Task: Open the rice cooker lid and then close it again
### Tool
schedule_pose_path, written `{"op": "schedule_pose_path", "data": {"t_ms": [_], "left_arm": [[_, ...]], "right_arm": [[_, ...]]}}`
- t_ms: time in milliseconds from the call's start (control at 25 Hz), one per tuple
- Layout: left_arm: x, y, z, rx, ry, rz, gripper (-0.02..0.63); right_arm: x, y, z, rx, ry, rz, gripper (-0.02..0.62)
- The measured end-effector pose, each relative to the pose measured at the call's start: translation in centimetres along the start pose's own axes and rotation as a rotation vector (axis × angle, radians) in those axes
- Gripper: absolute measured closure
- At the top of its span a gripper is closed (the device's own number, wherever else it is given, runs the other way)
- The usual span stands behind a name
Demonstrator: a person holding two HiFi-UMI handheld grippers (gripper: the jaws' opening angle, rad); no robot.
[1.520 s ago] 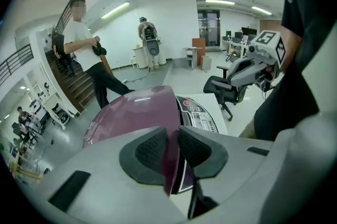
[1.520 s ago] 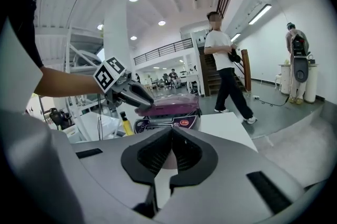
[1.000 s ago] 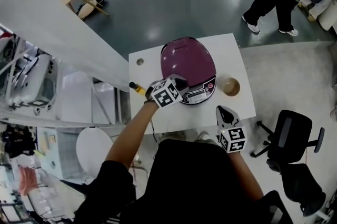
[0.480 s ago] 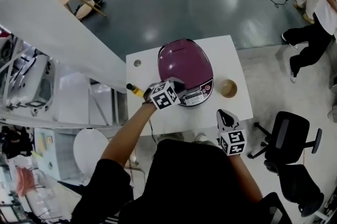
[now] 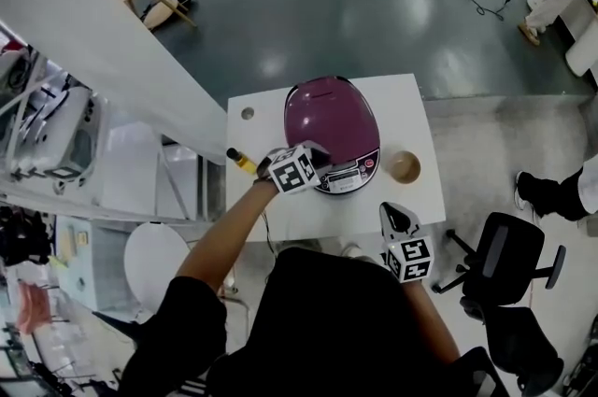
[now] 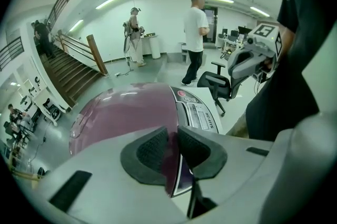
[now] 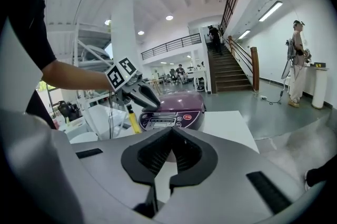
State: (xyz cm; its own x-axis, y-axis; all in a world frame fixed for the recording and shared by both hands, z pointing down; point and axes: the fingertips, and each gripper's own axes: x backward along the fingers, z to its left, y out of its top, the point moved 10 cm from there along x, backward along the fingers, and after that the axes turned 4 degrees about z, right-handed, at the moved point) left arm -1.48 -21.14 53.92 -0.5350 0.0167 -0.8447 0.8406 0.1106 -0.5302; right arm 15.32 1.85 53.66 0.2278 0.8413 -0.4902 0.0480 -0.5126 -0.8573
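A purple rice cooker (image 5: 332, 120) stands on the white table (image 5: 404, 101) with its lid down and its control panel (image 5: 348, 174) facing me. My left gripper (image 5: 320, 152) rests over the lid's front left edge, near the panel. In the left gripper view the lid (image 6: 124, 112) fills the space under the left gripper (image 6: 172, 134). Its jaws are closing; a narrow gap remains and no part of the cooker sits between the pads. My right gripper (image 5: 392, 211) hangs shut and empty at the table's front right edge, apart from the rice cooker (image 7: 174, 106).
A small bottle with a yellow body (image 5: 241, 160) stands left of the cooker. A tan bowl (image 5: 404, 166) sits to its right. A black office chair (image 5: 505, 248) is at the right of the table. White racks (image 5: 56, 138) stand at the left.
Both grippers keep their places by the cooker. The head view has drifted slightly. The person walking at the upper right has moved off toward the right edge.
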Motion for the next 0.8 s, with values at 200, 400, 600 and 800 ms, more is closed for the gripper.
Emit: {"op": "schedule_pose_path", "data": {"t_ms": [200, 400, 600, 800], "left_arm": [[0.1, 0.2, 0.6, 0.041, -0.014, 0.007, 0.565], [0.0, 0.0, 1.0, 0.08, -0.03, 0.006, 0.589], [-0.2, 0.3, 1.2, 0.073, -0.039, 0.037, 0.599], [-0.8, 0.8, 0.6, -0.011, 0.003, 0.092, 0.601]], "right_arm": [[-0.1, 0.4, -0.5, 0.008, -0.003, 0.001, 0.595], [-0.3, 0.5, -0.8, 0.012, -0.005, 0.01, 0.595], [-0.2, 0.6, -1.3, 0.009, -0.014, 0.005, 0.595], [-0.2, 0.3, -1.7, 0.007, -0.028, 0.023, 0.595]]}}
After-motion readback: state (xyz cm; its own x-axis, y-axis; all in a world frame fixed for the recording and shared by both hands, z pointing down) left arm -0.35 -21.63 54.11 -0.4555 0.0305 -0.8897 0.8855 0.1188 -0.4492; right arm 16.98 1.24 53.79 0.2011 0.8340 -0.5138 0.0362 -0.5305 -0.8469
